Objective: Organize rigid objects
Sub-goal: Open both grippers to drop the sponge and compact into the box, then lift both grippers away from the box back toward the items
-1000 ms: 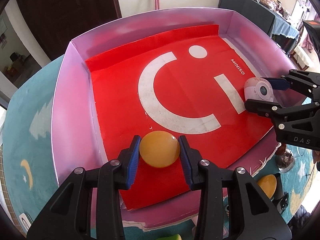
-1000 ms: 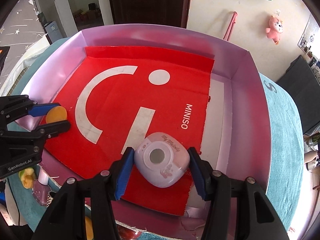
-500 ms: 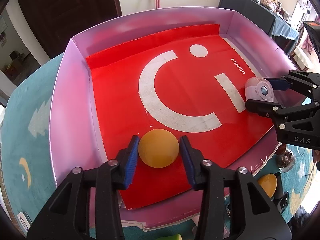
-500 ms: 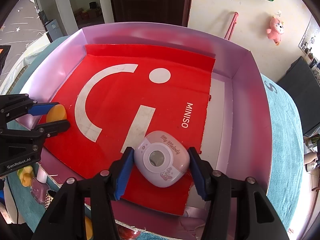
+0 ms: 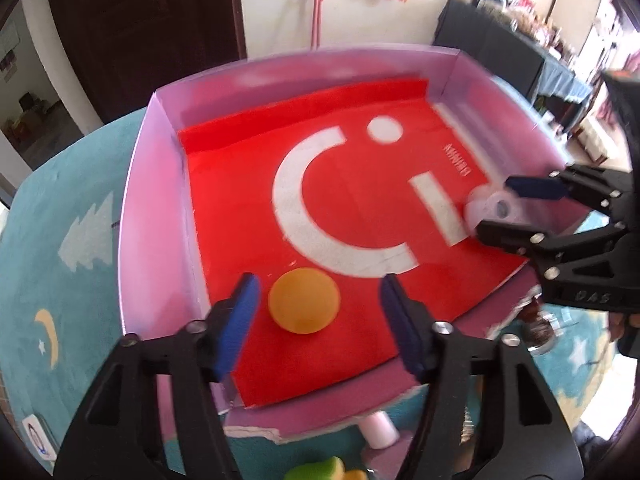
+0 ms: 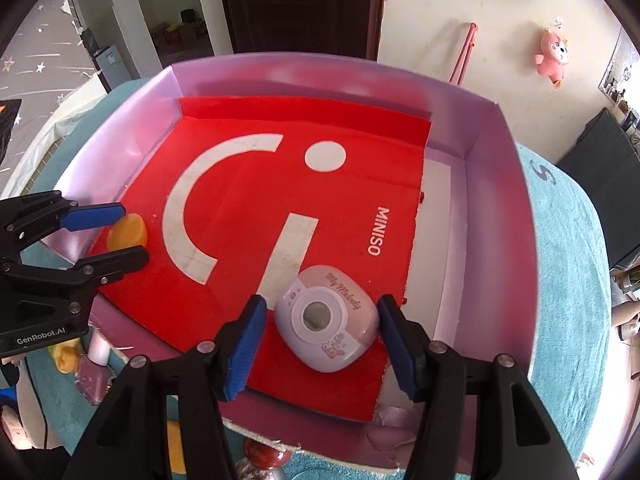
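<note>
A flat orange round piece (image 5: pixel 304 300) lies on the red liner near the front left corner of the lilac box (image 5: pixel 160 200). My left gripper (image 5: pixel 318 296) straddles it with its jaws opening and a gap on each side. It shows again as the orange piece (image 6: pixel 128 232) between the left gripper (image 6: pixel 128 234) at that view's left edge. A lilac toy camera (image 6: pixel 328 320) rests on the liner at the front right. My right gripper (image 6: pixel 322 312) is around it, jaws opening, pads just clear. The right gripper (image 5: pixel 508 208) and toy camera (image 5: pixel 490 210) appear blurred.
The box (image 6: pixel 500 200) has low walls all round and sits on a teal cloth (image 5: pixel 60 280) with tree and moon prints. Small items lie outside its near edge: a white cylinder (image 5: pixel 378 432), a green toy (image 5: pixel 320 472), a pink bottle (image 6: pixel 94 376).
The left jaws have spread apart and let go of the orange piece, which now lies free on the liner. The right jaws have widened a little off the toy camera.
</note>
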